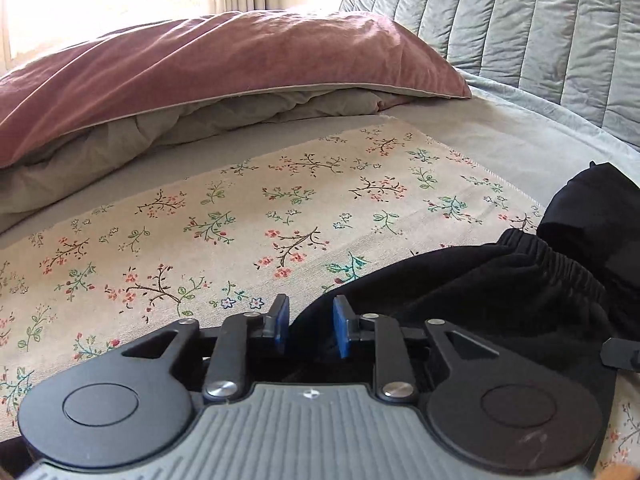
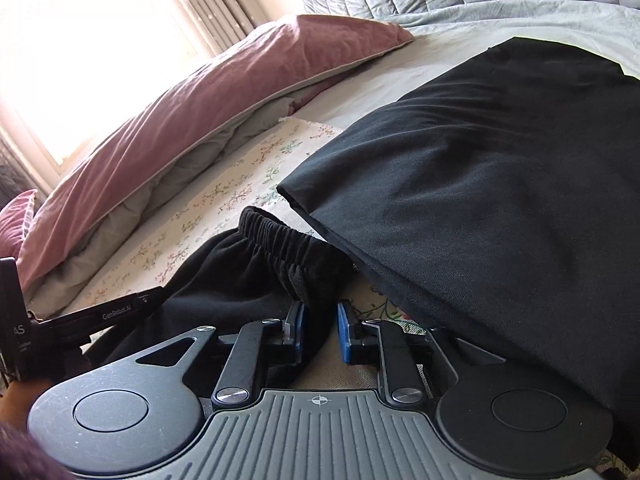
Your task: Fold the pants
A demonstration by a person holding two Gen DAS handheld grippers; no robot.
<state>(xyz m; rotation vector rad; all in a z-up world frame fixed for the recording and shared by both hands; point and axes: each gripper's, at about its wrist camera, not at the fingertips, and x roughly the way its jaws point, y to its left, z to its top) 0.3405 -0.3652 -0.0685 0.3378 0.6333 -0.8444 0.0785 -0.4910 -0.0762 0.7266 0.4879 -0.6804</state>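
Observation:
Black pants lie on a floral cloth (image 1: 240, 216) spread over the bed. Their gathered elastic waistband (image 1: 548, 258) bunches up at the right of the left wrist view, and shows again as a waistband (image 2: 280, 236) in the right wrist view. A broad, flat part of the black pants (image 2: 480, 184) lies over it on the right. My left gripper (image 1: 311, 326) stands open over the pants' edge, with black cloth under the gap and neither pad pressing. My right gripper (image 2: 321, 330) is open too; waistband cloth hangs against its left pad and bare sheet shows beside its right pad.
A mauve duvet (image 1: 208, 68) with a grey underside is heaped at the back left. A grey quilted cover (image 1: 520, 28) rises at the back right. A bright window with curtains (image 2: 200, 4) lies beyond. My left tool's body (image 2: 116, 314) shows at the left of the right wrist view.

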